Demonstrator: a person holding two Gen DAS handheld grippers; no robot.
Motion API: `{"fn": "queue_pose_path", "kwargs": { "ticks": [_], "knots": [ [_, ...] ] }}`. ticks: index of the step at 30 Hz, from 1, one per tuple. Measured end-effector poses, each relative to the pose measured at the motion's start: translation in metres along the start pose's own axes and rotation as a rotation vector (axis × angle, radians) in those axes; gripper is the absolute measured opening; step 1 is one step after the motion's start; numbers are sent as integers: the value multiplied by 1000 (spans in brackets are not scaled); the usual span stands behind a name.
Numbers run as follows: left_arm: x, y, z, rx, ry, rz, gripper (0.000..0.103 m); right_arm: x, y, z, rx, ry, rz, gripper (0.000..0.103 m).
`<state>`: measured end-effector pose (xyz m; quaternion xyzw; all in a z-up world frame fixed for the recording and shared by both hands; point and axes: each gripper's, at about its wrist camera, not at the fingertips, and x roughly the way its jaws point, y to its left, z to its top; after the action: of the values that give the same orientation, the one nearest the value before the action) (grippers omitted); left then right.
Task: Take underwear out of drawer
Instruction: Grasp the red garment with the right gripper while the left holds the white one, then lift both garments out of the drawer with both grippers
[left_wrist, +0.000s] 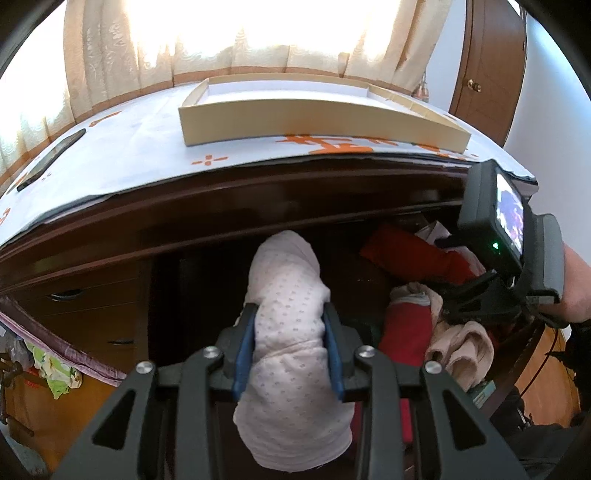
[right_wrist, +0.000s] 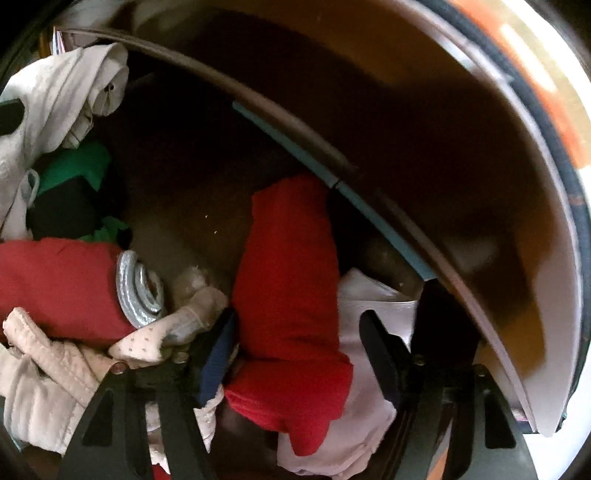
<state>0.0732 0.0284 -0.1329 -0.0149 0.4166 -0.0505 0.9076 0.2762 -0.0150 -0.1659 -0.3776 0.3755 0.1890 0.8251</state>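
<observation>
Left claw (left_wrist: 290, 341) clamps pale underwear (left_wrist: 291, 354) — below desk edge (left_wrist: 258, 184).

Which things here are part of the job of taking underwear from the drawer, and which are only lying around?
Part of the job:
- white dotted underwear roll, held in the left gripper
- red roll, between the open fingers of the right gripper
- open drawer

Lying around:
- cardboard tray
- phone
- printed cloth
</observation>
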Motion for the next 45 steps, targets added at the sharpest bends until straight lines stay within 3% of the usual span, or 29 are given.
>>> {"fn": "queue_pose_path", "kwargs": {
  "ticks": [1, 7, 19, 21, 33, 39, 45],
  "knots": [
    [0, 0, -1, -1, 0, 0, 33, 1, 2, 1, -6, 4, 27, 52],
    [-1, 2, -1, -12, -4, -2, 33, -8, 17, 2, -59, -44, 18, 40],
    [-2, 4, -2, -22, -19, -2, 33, -54, 24, -8, -69, -212, 24, 39],
    [-2, 3, -2, -22, -22, -2, 33, -62, 19, -34, -71, -241, 25, 39],
    [-7, -6, -1, -1, -44, -17, 33, -110, 31, -47, -126, -384, 19, 38],
    [-11, -10, 0, 8, -53, -24, 33, -140, 45, -56, -148, -432, 2, 38],
    [-17, -11, 2, 9, -73, -30, 33, -139, 43, -68, -137, -467, 9, 37]
  ]
}}
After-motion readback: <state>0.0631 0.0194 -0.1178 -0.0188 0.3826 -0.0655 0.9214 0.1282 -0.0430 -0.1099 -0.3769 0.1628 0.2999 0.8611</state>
